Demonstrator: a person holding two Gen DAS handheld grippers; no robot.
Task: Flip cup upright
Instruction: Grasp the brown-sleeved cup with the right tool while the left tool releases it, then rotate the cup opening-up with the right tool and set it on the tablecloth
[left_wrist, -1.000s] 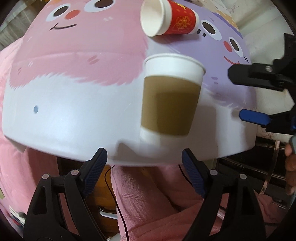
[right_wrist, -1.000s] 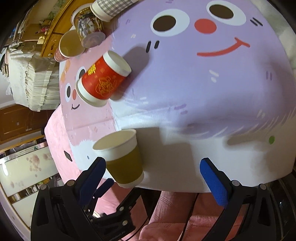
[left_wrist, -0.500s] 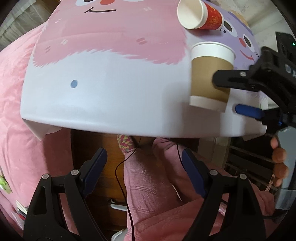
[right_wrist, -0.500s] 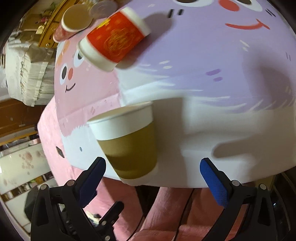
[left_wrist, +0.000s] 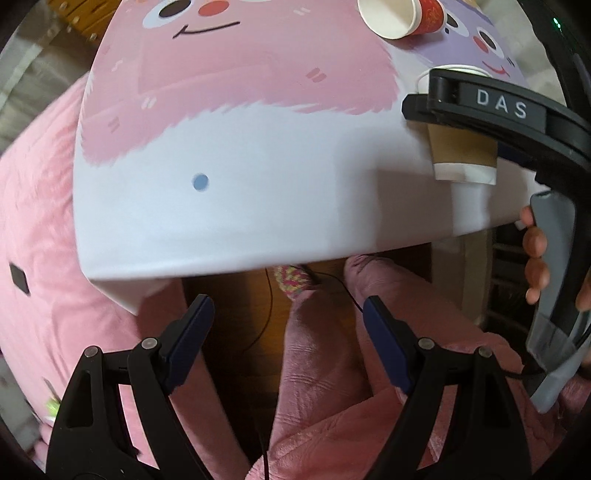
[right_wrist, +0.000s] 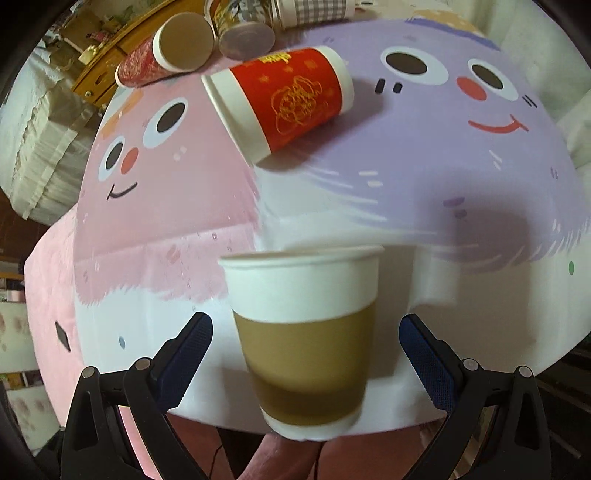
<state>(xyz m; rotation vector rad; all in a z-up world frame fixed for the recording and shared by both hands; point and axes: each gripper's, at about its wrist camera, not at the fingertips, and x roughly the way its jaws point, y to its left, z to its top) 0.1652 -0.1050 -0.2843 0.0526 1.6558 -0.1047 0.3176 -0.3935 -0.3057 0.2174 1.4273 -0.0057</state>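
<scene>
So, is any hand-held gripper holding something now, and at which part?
Nothing is held. The brown cup stands between the open right hand-held gripper fingers, untouched; the left hand-held gripper is empty.

left gripper (left_wrist: 284, 326): black plastic frame, jaws lined with dark blue ribbed pads, round silver screws at the pivots
right gripper (right_wrist: 306, 345): same black frame, blue textured pads, silver screws on each arm
right gripper from the side (left_wrist: 491, 107): black bar with white letters "DAS", grey handle below
hand (left_wrist: 535, 258): bare skin, fingers curled on the grey handle
legs (left_wrist: 317, 369): pink fleecy trousers
cable (left_wrist: 266, 458): thin, black
</scene>
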